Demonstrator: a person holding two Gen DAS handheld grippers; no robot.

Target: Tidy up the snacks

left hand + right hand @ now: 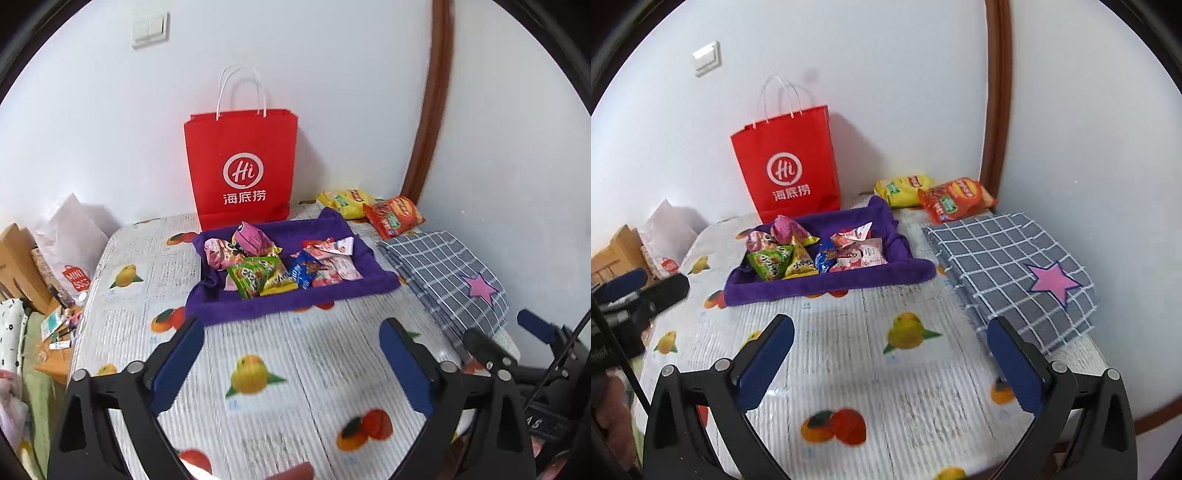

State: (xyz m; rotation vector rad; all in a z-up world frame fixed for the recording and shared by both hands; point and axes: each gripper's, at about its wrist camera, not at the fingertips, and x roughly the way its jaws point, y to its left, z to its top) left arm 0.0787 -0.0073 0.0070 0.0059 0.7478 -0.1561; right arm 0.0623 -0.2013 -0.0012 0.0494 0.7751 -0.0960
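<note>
A purple cloth tray [258, 308] [827, 286] lies on the fruit-print table and holds several small snack packets: pink, green [253, 277] [768, 264], yellow, blue and white-red ones. A yellow chip bag [345, 201] [901, 188] and a red chip bag [397, 216] [955, 199] lie behind the tray to the right, by the wall. My left gripper [291, 365] hangs open over the bare tablecloth in front of the tray, nothing between its blue pads. My right gripper [890, 363] is likewise open and empty, also short of the tray.
A red paper bag [242, 166] [788, 166] with white handles stands against the wall behind the tray. A folded grey checked cloth [447, 280] [1008, 273] with a pink star lies at the table's right. Boxes and a white bag [72, 251] crowd the left.
</note>
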